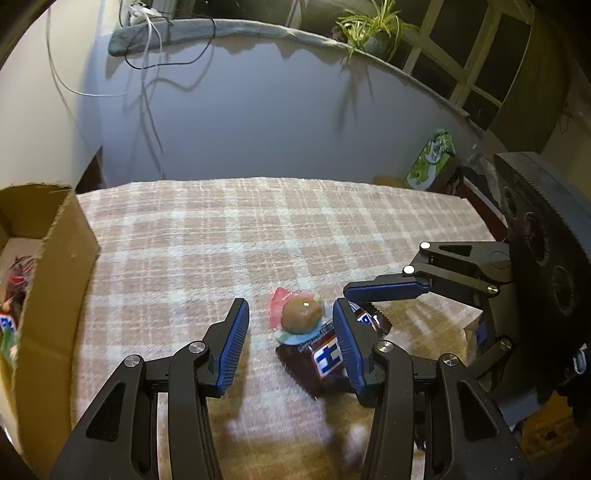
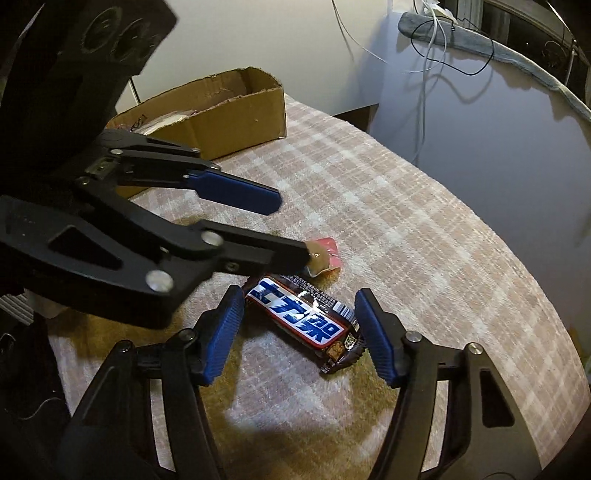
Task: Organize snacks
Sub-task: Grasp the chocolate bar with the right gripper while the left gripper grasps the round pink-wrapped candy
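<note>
Right wrist view: your right gripper [image 2: 297,332], unclenched, straddles the chocolate bar [image 2: 306,317] near the jelly cup [image 2: 319,256] on the checked cloth [image 2: 424,236]; light, slippery-wrapped, probably brittle, so pinch across its long sides, mid-length; left gripper [image 1: 290,343] empty.

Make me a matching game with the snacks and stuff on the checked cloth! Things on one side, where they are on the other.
Things:
1. chocolate bar
2. round brown jelly sweet
3. cardboard box
4. potted plant

Places:
A. on the ledge by the window
B. at the cloth's edge, snacks inside
C. between the right gripper's open fingers
D. between the left gripper's open fingers

Pairs: 1-C, 2-D, 3-B, 4-A
</note>
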The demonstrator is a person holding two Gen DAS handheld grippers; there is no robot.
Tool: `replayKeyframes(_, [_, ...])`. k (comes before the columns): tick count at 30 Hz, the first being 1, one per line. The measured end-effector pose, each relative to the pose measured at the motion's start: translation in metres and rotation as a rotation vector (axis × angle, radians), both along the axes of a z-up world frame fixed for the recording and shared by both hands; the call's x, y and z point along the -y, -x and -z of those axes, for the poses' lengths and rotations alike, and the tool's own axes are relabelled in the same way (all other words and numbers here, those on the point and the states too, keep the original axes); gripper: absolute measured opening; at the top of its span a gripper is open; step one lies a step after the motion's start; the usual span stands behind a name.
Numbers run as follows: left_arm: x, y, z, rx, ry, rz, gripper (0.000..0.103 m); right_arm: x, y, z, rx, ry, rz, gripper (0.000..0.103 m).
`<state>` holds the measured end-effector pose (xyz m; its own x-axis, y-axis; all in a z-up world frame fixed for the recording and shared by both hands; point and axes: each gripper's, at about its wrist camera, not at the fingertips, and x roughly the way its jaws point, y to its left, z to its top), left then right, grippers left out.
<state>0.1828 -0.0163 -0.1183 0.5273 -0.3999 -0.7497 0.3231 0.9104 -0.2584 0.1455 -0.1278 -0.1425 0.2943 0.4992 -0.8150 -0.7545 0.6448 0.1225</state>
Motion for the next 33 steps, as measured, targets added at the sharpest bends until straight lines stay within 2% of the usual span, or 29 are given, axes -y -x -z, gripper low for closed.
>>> replayKeyframes(5, [0.004, -0.009, 0.01, -0.039, 0.007, 0.026, 0.046, 0.0, -0.004, 0.001, -0.007, -0.02, -0.01, 0.065])
replayKeyframes(11, [0.007, -0.012, 0.012, -0.035, -0.012, 0.026, 0.045, 0.0, -0.008, 0.0, -0.002, -0.009, -0.024, 0.065])
replayKeyframes(14, [0.009, -0.015, 0.014, -0.045, -0.016, 0.031, 0.04, -0.005, -0.009, 0.001, -0.001, 0.006, -0.043, 0.065])
replayKeyframes(20, [0.007, -0.016, 0.016, -0.045, -0.017, 0.036, 0.038, -0.005, -0.011, 0.007, -0.037, -0.002, -0.052, 0.065])
replayKeyframes(27, [0.005, -0.015, 0.016, -0.027, -0.047, 0.028, 0.038, -0.003, -0.006, 0.008, -0.052, 0.01, -0.052, 0.05])
replayKeyframes(29, [0.003, -0.015, 0.016, -0.024, -0.053, 0.029, 0.038, -0.001, -0.003, 0.008, -0.044, 0.02, -0.048, 0.038])
replayKeyframes(33, [-0.001, -0.013, 0.016, -0.016, -0.063, 0.019, 0.037, 0.009, -0.003, 0.008, -0.063, -0.001, -0.016, 0.03])
